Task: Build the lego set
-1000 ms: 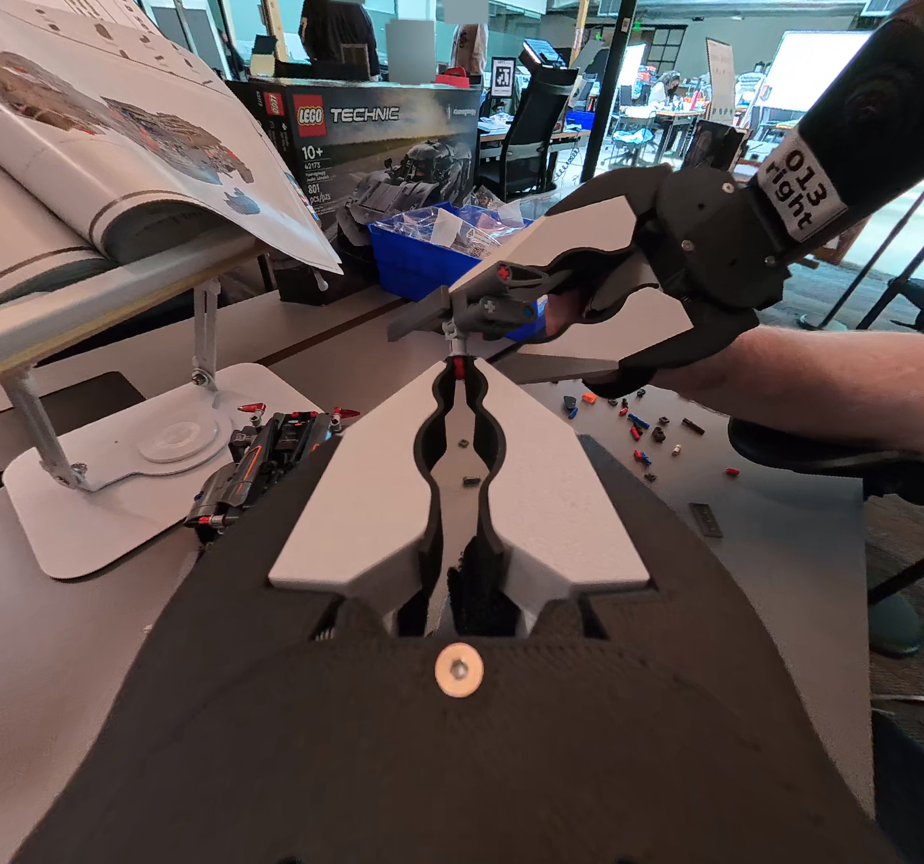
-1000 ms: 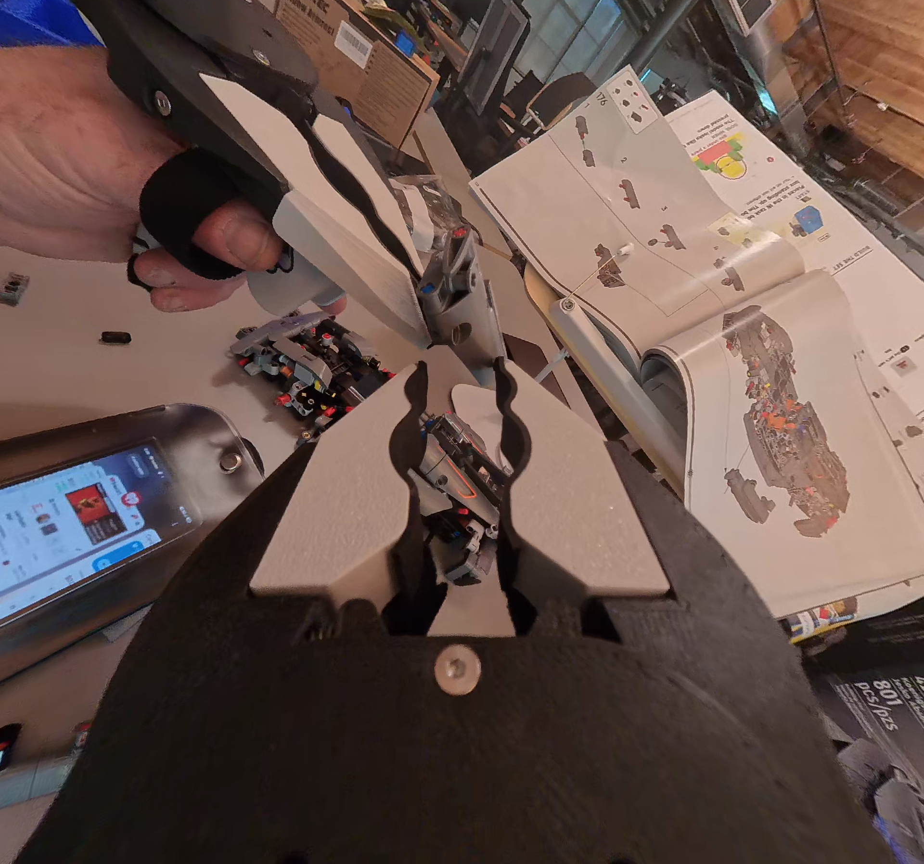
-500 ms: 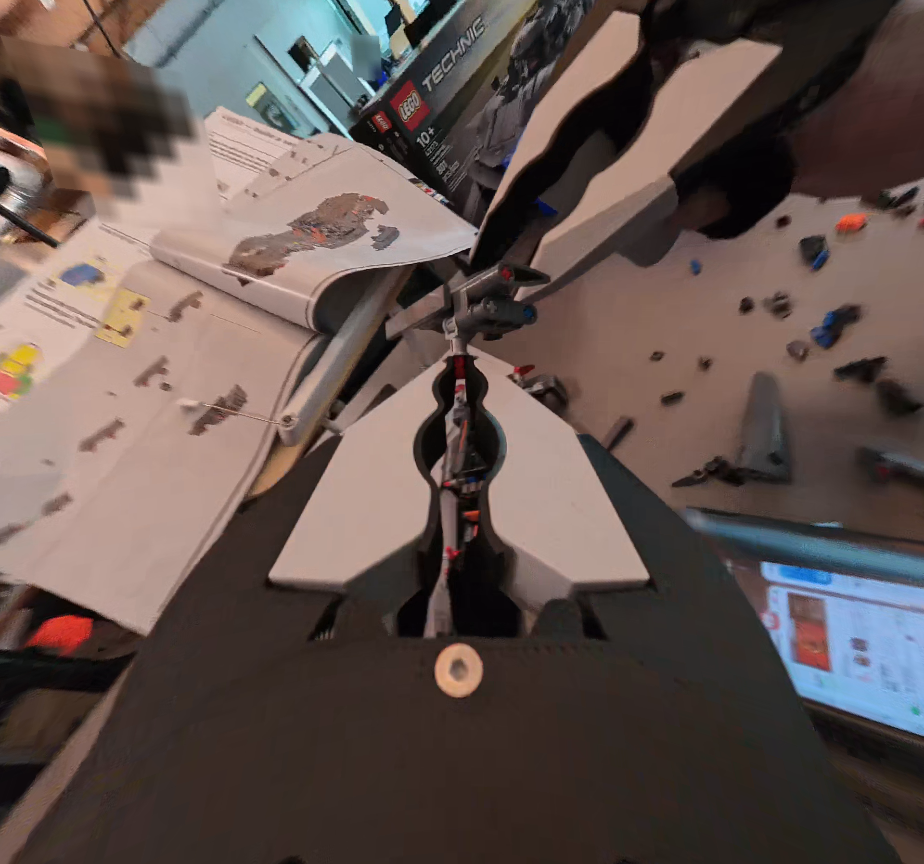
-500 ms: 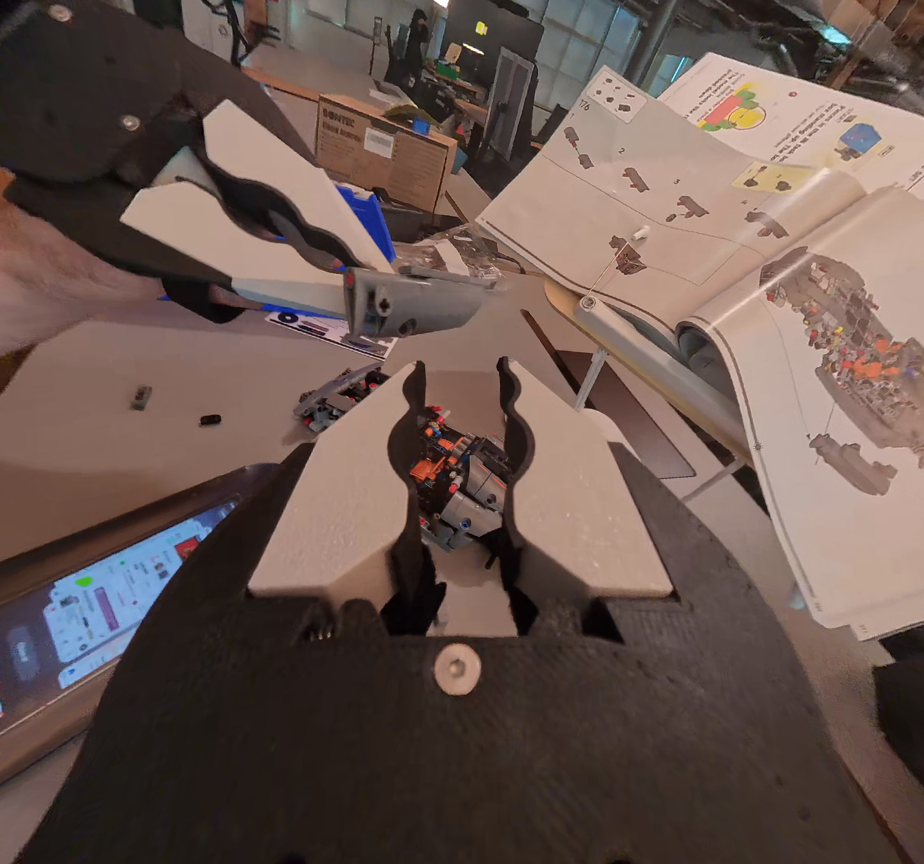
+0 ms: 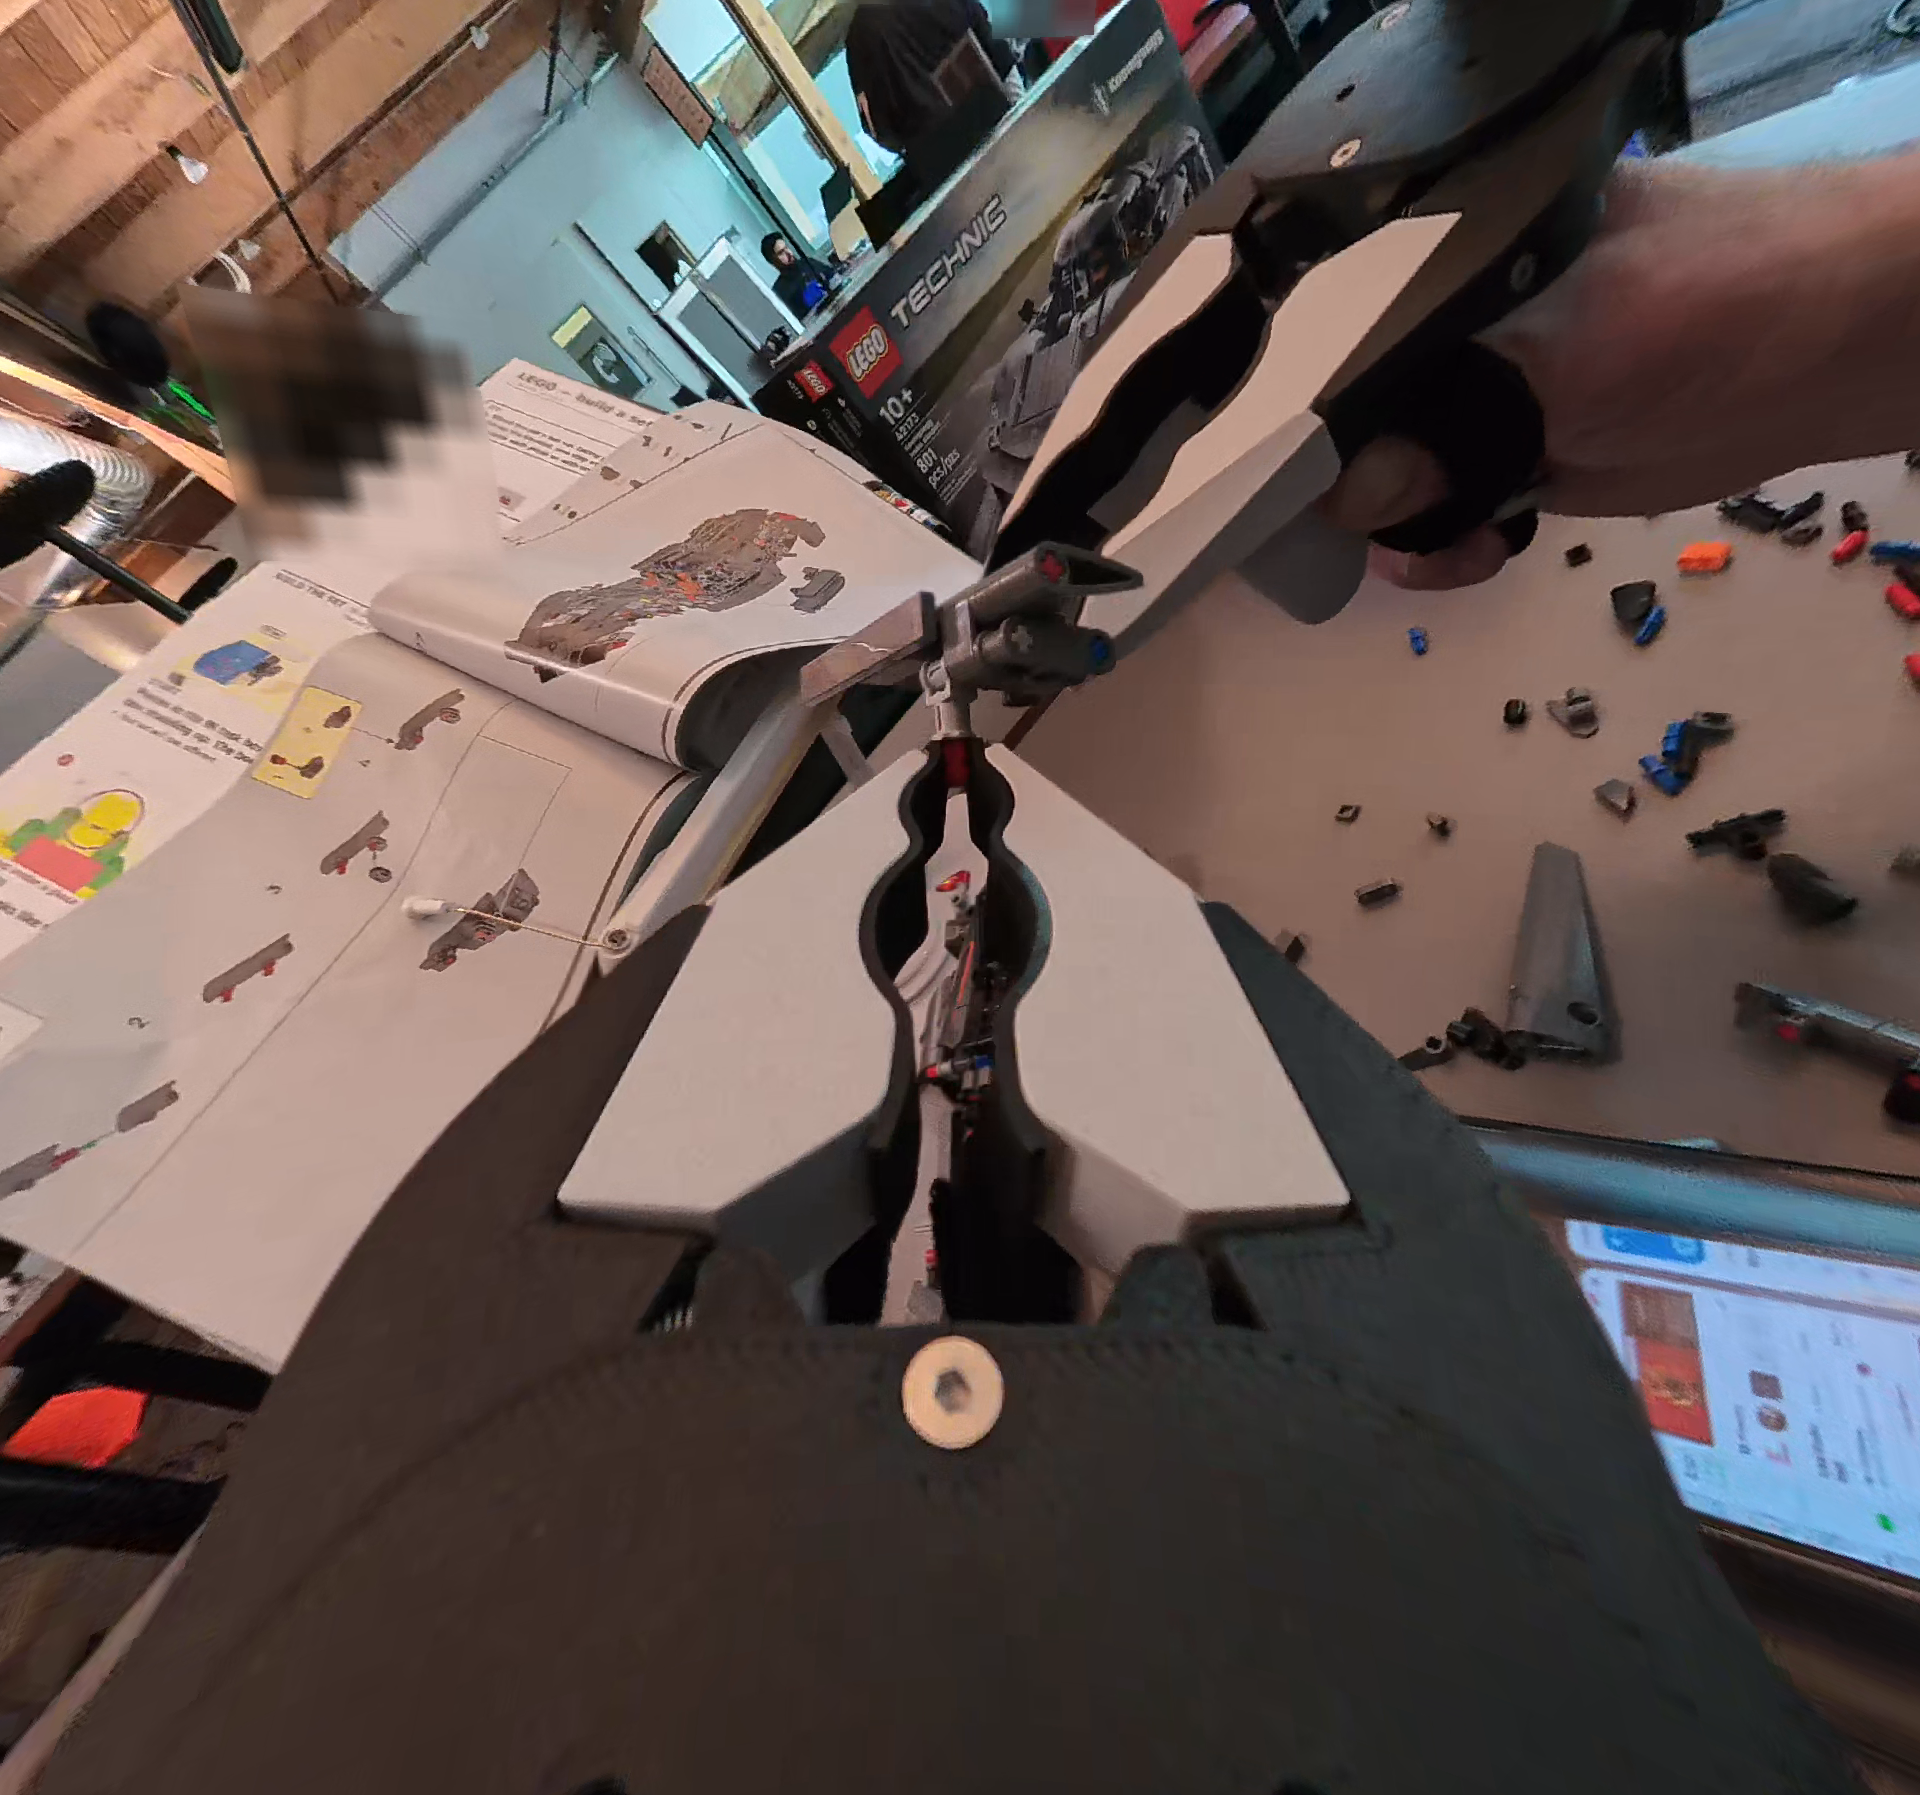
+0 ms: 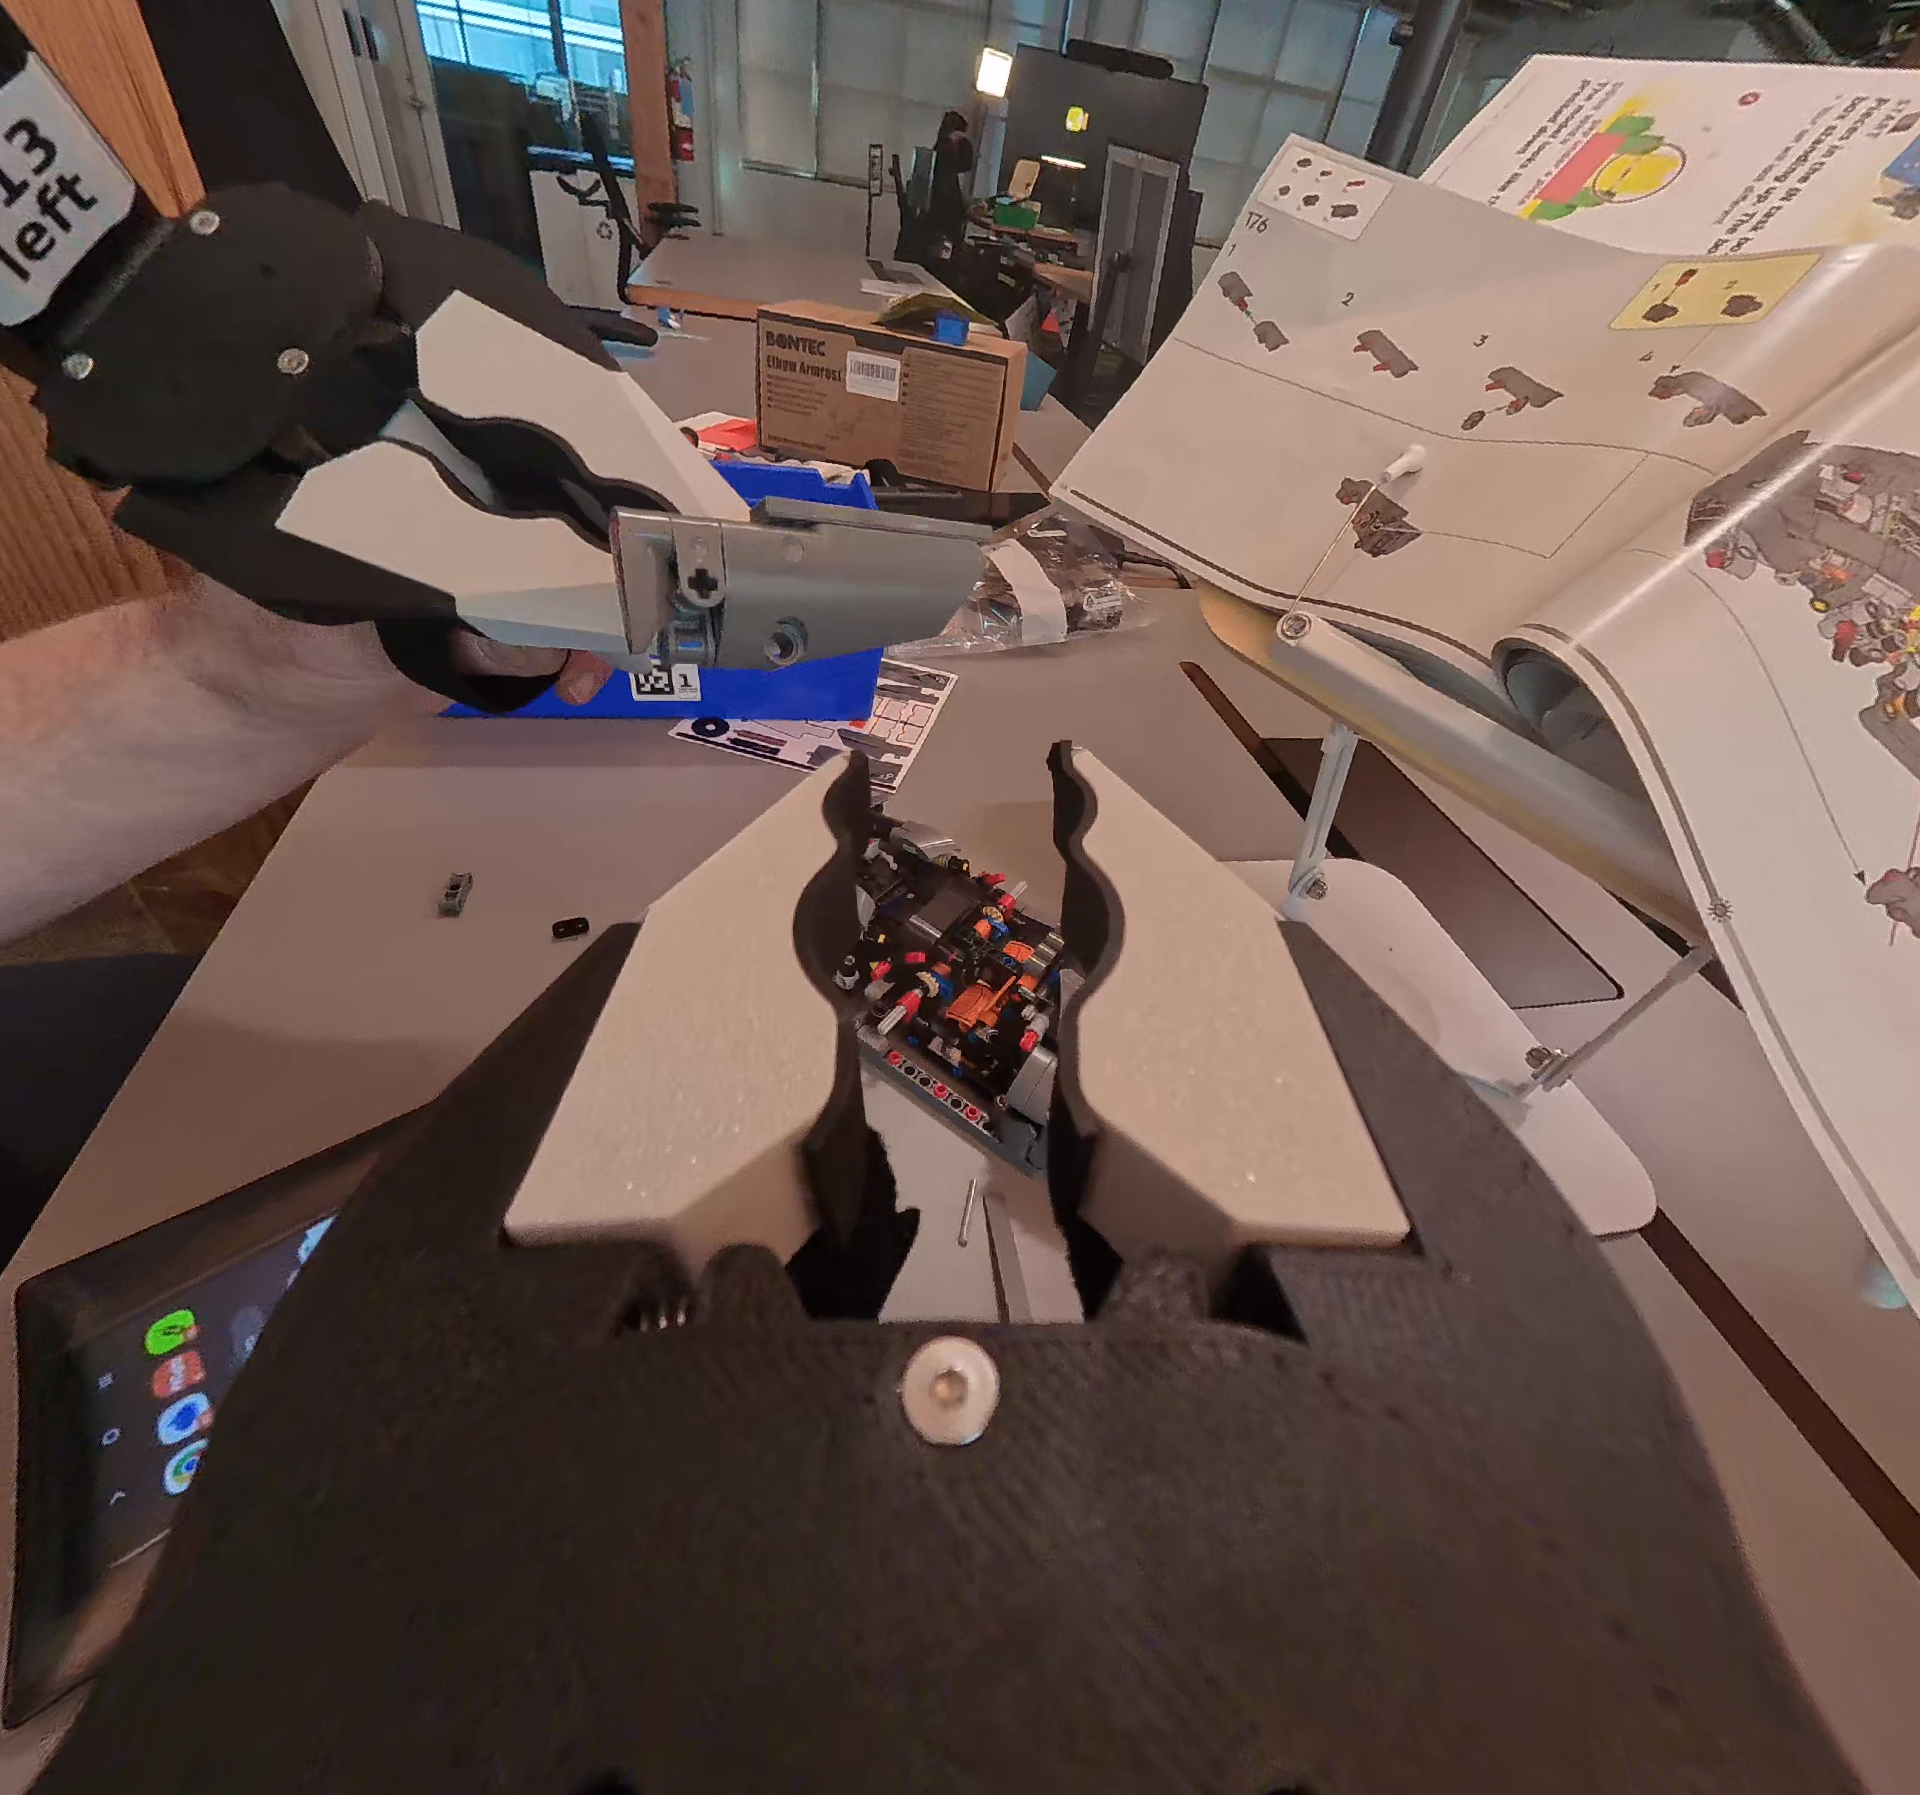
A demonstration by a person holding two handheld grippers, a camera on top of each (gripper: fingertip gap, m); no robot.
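One grey panel sub-assembly (image 6: 790, 592) is held aloft at the upper left of the right wrist view, clamped at its end by the left gripper (image 5: 954, 758), probably for fitting. The right gripper (image 6: 956, 779) hangs with jaws apart, empty, above the car chassis (image 6: 956, 976) on the table (image 6: 468, 810).

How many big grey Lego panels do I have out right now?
2. One is in the grey panel assembly gripped by the left gripper; a tapered grey panel lies flat on the table among loose pieces. More may be hidden.
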